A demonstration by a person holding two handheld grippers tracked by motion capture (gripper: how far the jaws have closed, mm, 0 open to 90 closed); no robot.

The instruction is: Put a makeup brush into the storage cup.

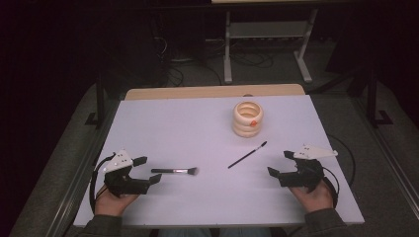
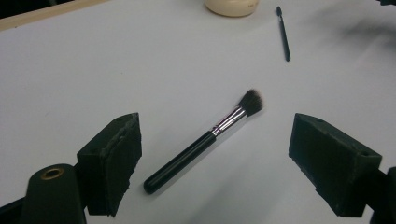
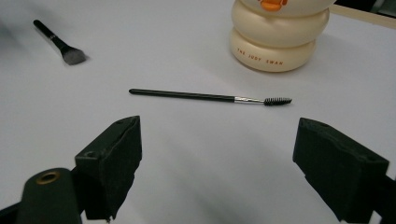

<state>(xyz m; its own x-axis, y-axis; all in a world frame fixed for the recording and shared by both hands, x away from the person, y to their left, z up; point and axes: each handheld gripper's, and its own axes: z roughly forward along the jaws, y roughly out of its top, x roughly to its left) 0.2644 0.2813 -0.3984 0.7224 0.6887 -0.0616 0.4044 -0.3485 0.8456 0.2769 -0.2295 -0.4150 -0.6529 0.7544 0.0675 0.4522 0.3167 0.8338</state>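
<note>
A thick black makeup brush [image 1: 174, 171] with a silver collar and dark bristles lies flat on the white table [image 1: 197, 128], left of centre. My left gripper [image 1: 148, 170] rests open just left of its handle end; in the left gripper view the brush [image 2: 205, 140] lies slantwise between the wide jaws, untouched. A thin black spoolie brush [image 1: 247, 154] lies slanted right of centre. My right gripper [image 1: 279, 164] stands open beside it, and the spoolie [image 3: 210, 97] lies ahead of its jaws. A cream ribbed holder [image 1: 248, 119] with an orange mark stands upright behind.
The table's front edge [image 1: 217, 224] runs close to both hands. A wooden strip [image 1: 212, 92] borders the far side. Beyond it a metal frame [image 1: 267, 39] and cables sit on the dark floor. A rail [image 1: 74, 187] flanks the left side.
</note>
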